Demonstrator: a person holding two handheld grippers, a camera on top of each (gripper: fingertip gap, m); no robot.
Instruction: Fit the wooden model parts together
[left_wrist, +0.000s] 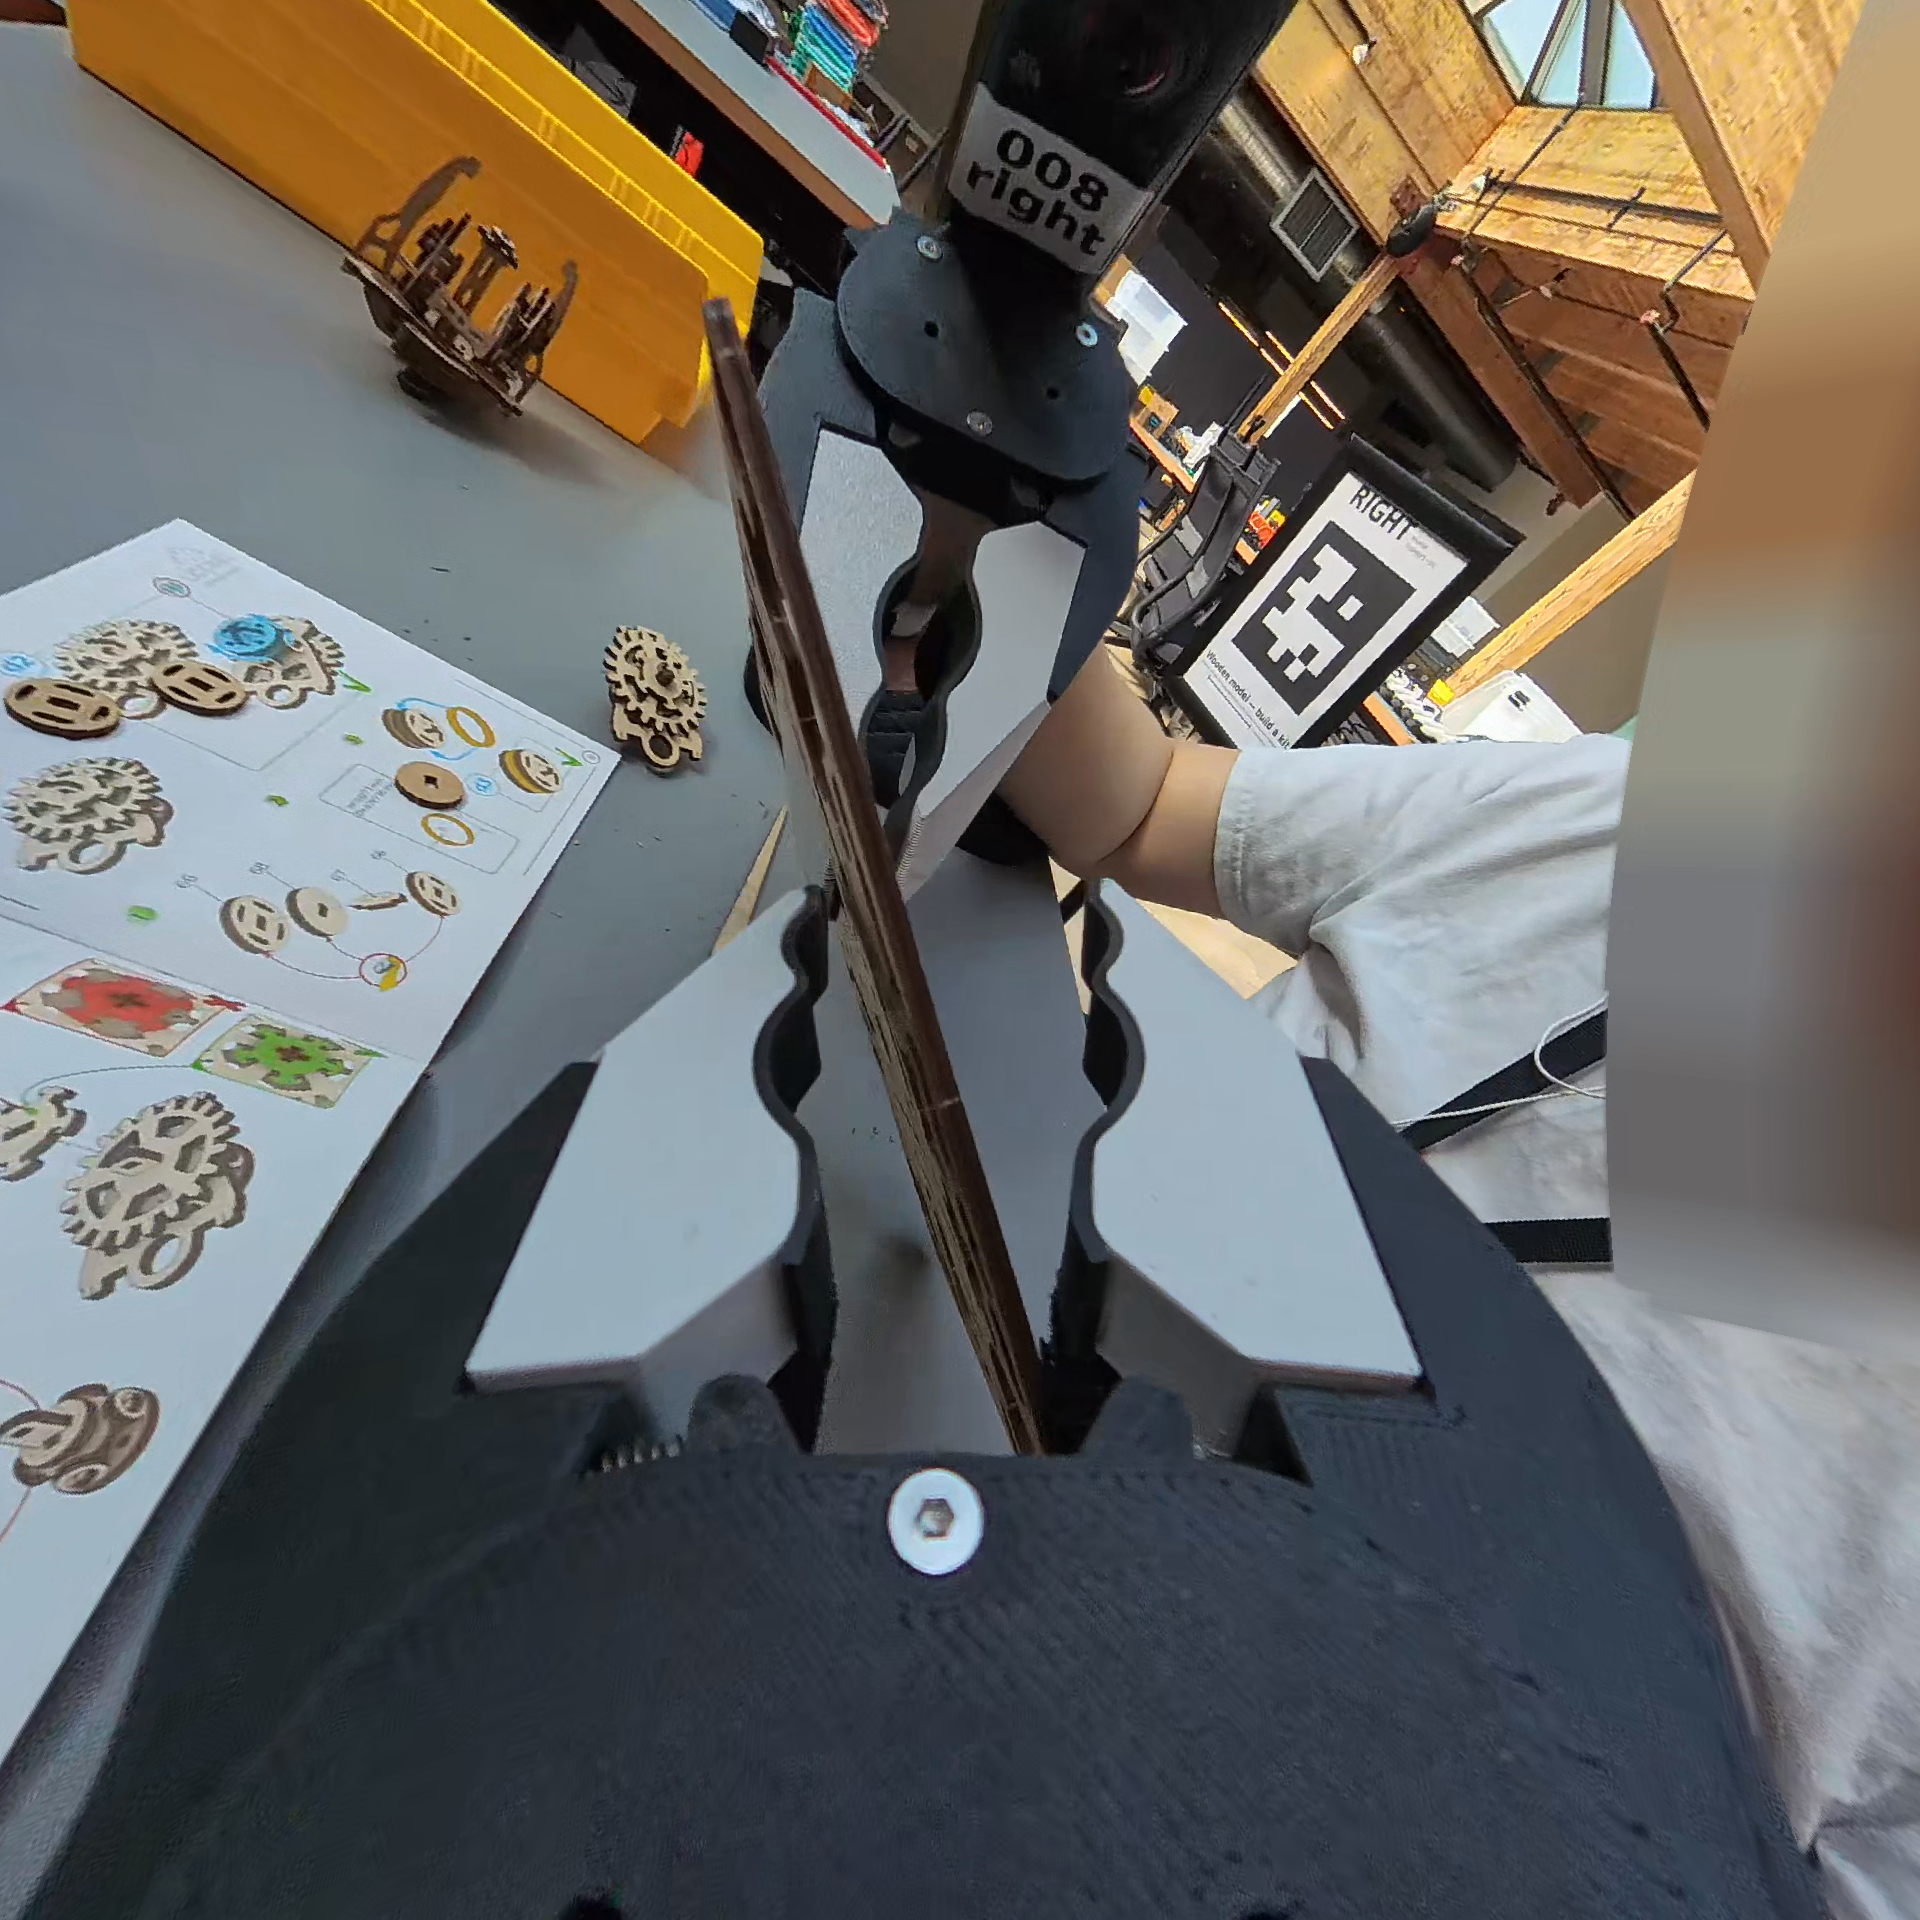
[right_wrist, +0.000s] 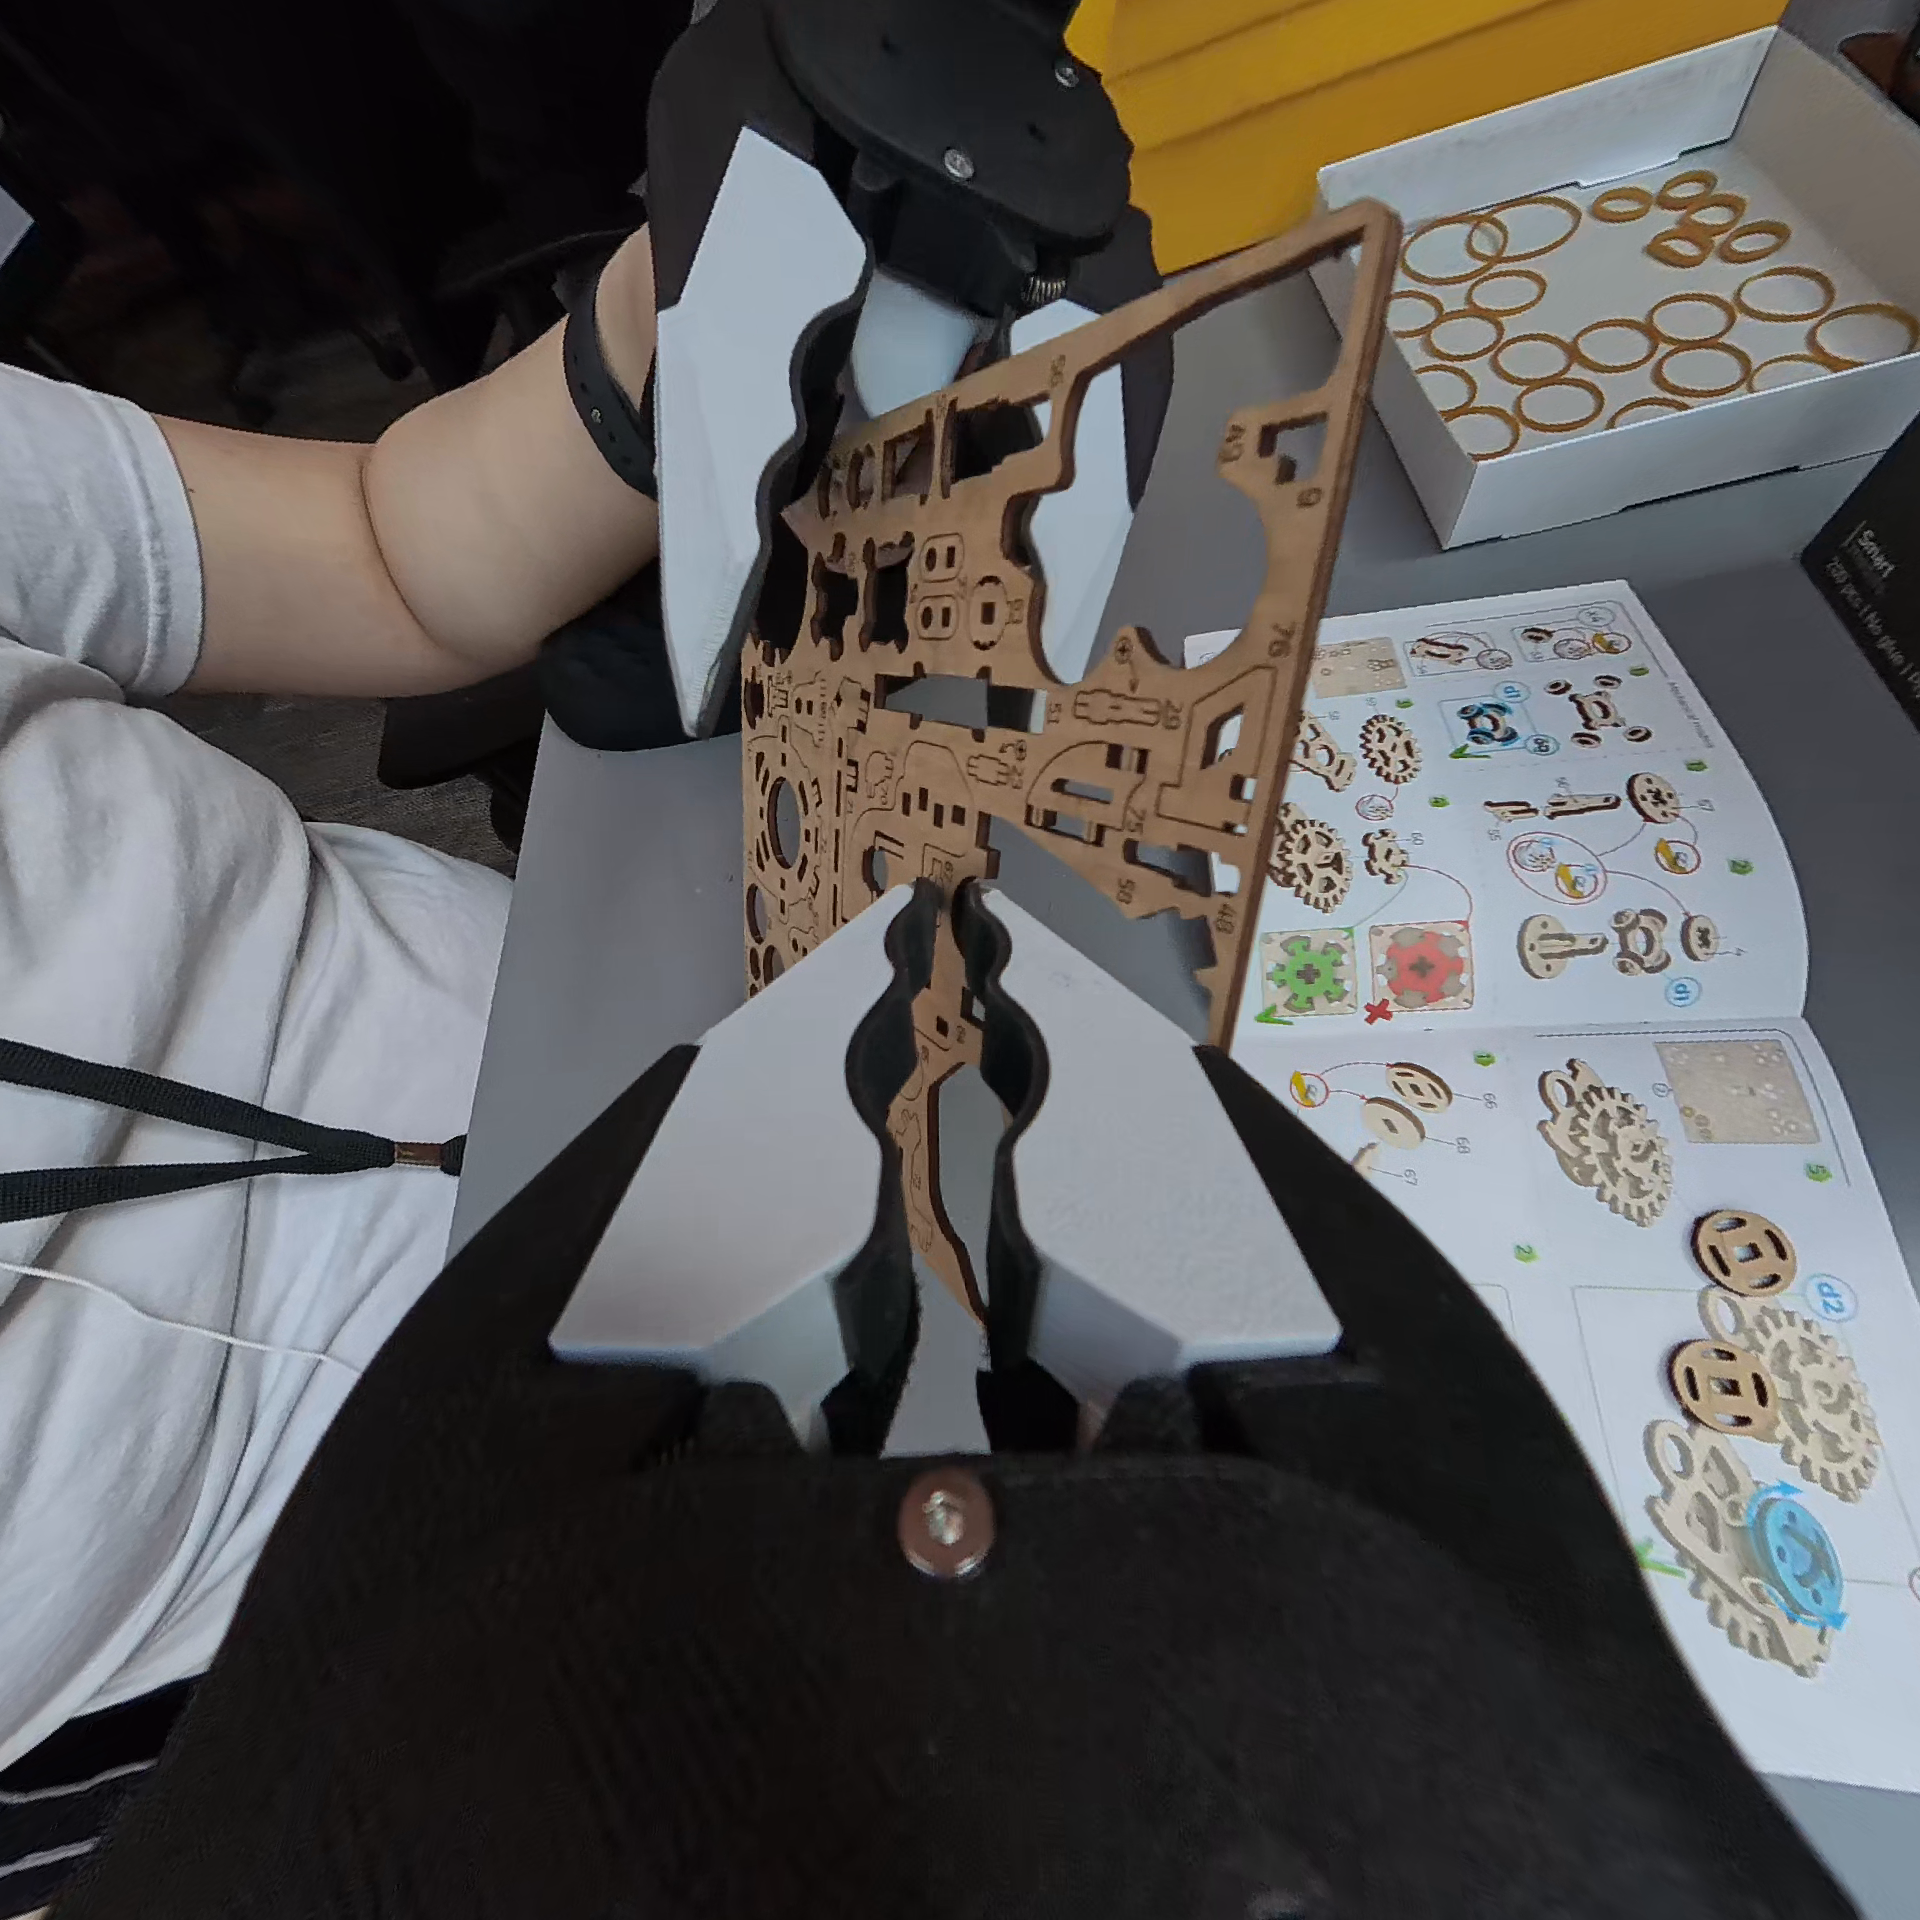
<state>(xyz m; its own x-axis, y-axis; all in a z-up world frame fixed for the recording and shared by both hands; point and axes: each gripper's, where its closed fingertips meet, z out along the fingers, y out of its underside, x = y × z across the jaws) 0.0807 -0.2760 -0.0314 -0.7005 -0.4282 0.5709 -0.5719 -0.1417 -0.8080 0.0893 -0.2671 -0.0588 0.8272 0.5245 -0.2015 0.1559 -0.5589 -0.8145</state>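
Observation:
A brown laser-cut wooden parts sheet (right_wrist: 1174, 665) with many punched-out holes is held upright above the table. My right gripper (right_wrist: 940, 894) is shut on its lower edge, fingertips almost meeting on the wood. In the left wrist view the sheet (left_wrist: 831, 831) shows edge-on and slants across the gap of my left gripper (left_wrist: 956, 914). That gripper's jaws stand wide apart, and the sheet touches the left fingertip and the base of the right finger. In the right wrist view one left finger (right_wrist: 717, 436) is in front of the sheet and the other is behind it.
An instruction sheet (left_wrist: 260, 935) (right_wrist: 1558, 1039) lies on the grey table with wooden discs (right_wrist: 1730, 1252) on it. A small gear assembly (left_wrist: 655, 696), a dark assembled model (left_wrist: 457, 291) and a yellow bin (left_wrist: 416, 156) stand beyond. A white box of rings (right_wrist: 1621, 312) is at the back right.

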